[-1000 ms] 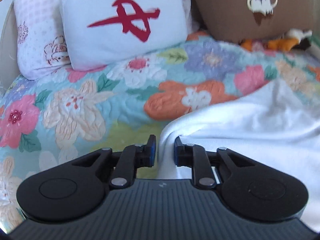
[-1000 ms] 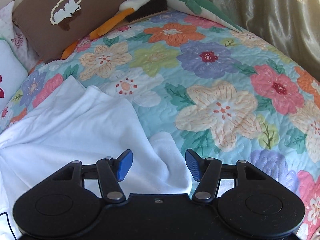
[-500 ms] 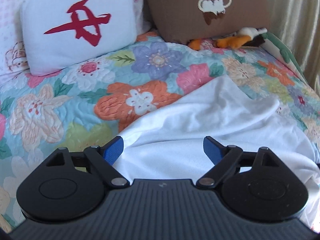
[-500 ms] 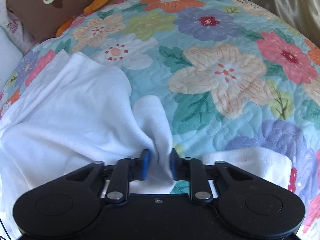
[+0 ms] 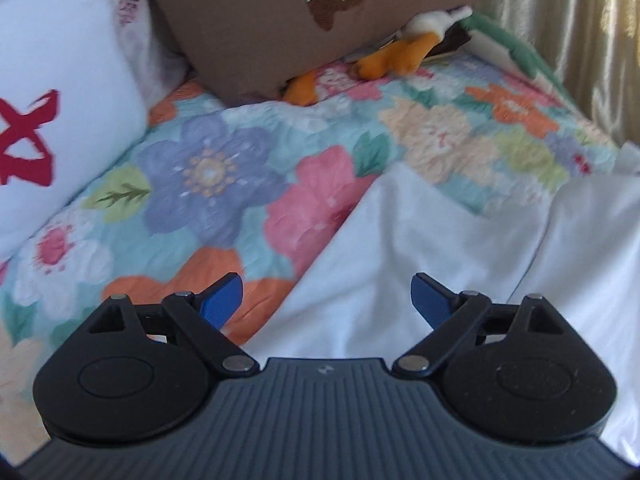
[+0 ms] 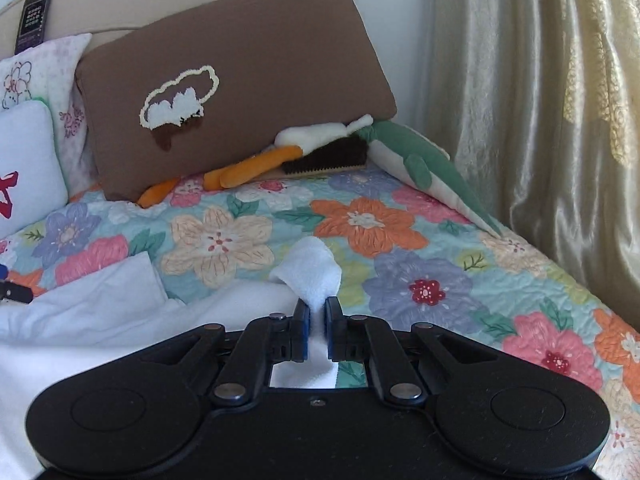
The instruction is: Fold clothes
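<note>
A white garment (image 5: 460,248) lies rumpled on the floral quilt (image 5: 208,176). My left gripper (image 5: 327,300) hangs open just above the garment's left edge, with nothing between its blue pads. In the right wrist view the same white garment (image 6: 120,320) spreads to the lower left. My right gripper (image 6: 316,330) is shut on a bunched fold of it, and a white tuft (image 6: 310,270) sticks up beyond the fingertips. The pinched cloth is lifted off the quilt (image 6: 400,264).
A brown pillow (image 6: 240,92) and a white pillow with a red mark (image 5: 48,132) lean at the head of the bed. Plush toys and a brush (image 6: 324,158) lie below the brown pillow. A shiny curtain (image 6: 540,120) hangs along the right side.
My left gripper went from shut on the garment's edge to open and shifted right. My right gripper closed on a fold of the garment and raised it.
</note>
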The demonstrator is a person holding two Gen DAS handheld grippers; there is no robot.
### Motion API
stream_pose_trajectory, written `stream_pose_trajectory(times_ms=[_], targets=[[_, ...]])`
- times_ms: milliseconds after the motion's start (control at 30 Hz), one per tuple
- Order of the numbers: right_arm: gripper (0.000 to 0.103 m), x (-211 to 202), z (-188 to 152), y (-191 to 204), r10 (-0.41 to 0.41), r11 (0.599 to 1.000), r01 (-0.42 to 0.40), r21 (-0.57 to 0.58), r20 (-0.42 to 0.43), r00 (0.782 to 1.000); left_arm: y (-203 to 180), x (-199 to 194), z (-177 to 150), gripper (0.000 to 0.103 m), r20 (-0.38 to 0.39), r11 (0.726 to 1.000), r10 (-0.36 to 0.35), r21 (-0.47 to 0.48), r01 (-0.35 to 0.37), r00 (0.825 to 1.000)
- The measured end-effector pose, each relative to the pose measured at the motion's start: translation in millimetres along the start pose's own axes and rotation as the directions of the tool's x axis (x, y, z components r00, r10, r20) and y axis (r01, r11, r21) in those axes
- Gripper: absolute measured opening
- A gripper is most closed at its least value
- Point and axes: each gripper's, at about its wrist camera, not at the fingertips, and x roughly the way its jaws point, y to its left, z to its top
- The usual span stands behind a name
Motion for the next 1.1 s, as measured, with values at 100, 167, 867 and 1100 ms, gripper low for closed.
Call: stream_pose_trajectory(times_ms=[100, 167, 867, 1100], targets=[[0.009, 21, -13, -1, -0.015, 1.000, 0.017, 0.022, -0.072, 0.997, -11, 31, 9, 0.091, -0.058, 0.999, -0.013, 0.046, 0.016, 0.998], [0.009, 27, -23, -4, -0.014, 0.999, 0.017, 0.034, -0.101, 0.995, -18, 52, 15, 0.092, -0.098, 0.997, -0.020, 0.076, 0.027, 0.995], [0.006, 35, -3, -14, -0.043, 0.998, 0.038, 0.053, 0.090, 0.995, -20, 2, 75, 0.005, 0.373, 0.939, 0.337, -0.064, -0.339, 0.864], [0.011, 71, 27, -17, -0.137, 0.990, 0.137, 0.040, 0.014, 0.990, 6, 56, 81, 0.050, 0.125, 0.914, 0.379, -0.208, -0.349, 0.917]])
